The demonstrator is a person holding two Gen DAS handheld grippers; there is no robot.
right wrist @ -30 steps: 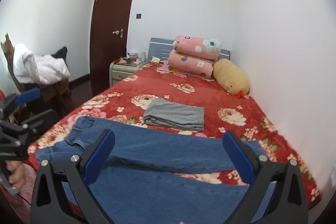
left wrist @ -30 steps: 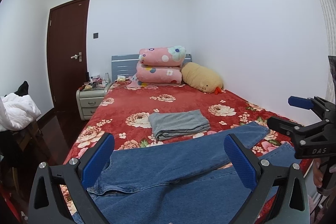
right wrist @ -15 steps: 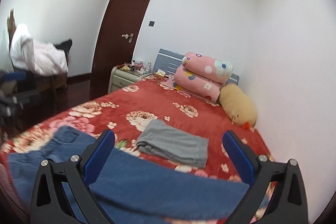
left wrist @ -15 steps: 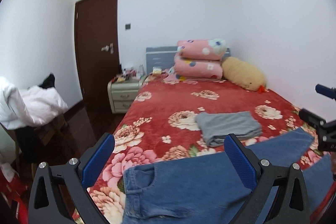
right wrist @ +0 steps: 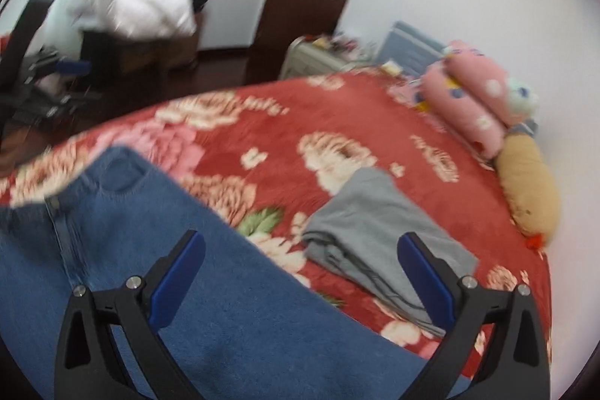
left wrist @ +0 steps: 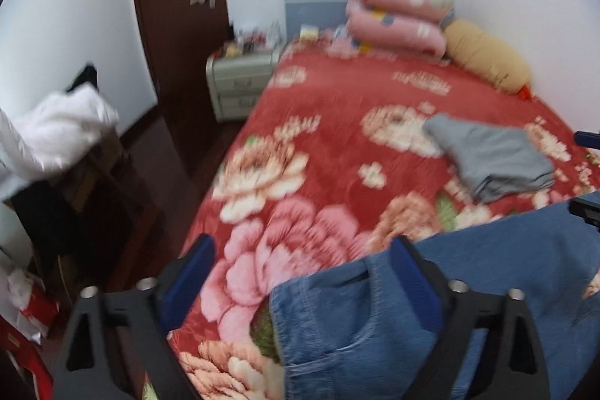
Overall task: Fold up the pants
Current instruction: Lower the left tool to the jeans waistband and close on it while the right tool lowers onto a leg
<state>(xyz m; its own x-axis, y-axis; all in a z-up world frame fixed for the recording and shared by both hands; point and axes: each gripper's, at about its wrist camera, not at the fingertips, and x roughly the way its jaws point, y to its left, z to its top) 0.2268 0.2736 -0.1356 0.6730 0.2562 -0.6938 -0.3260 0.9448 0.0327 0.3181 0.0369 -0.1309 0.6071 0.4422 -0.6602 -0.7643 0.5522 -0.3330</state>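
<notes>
No brand, label or readable writing shows anywhere — both views are smeared by motion blur. The jeans [left wrist: 468,295] lie spread across the near end of the bed [left wrist: 330,145], on its red flowered blanket, with the waistband corner and a pocket toward the bed's left edge. The left tongs [left wrist: 302,282] stand apart, their jaws just having been closing a little; the waistband corner lies between the blue pads, but neither pad presses on it as far as the blur allows. The right tongs [right wrist: 300,276] hang wide open over the denim [right wrist: 150,250] with nothing gripped; the button and fly seam show at the left of that view. A folded grey garment [right wrist: 378,231] sits on the blanket just beyond the jeans, near them but apart. The lower part of the jeans is cut off by the frame in both views, so the legs' ends cannot be seen. The clutter on the nightstand [left wrist: 240,81] is too blurred to make out. Pink pillows [left wrist: 401,14] are stacked at the headboard.
</notes>
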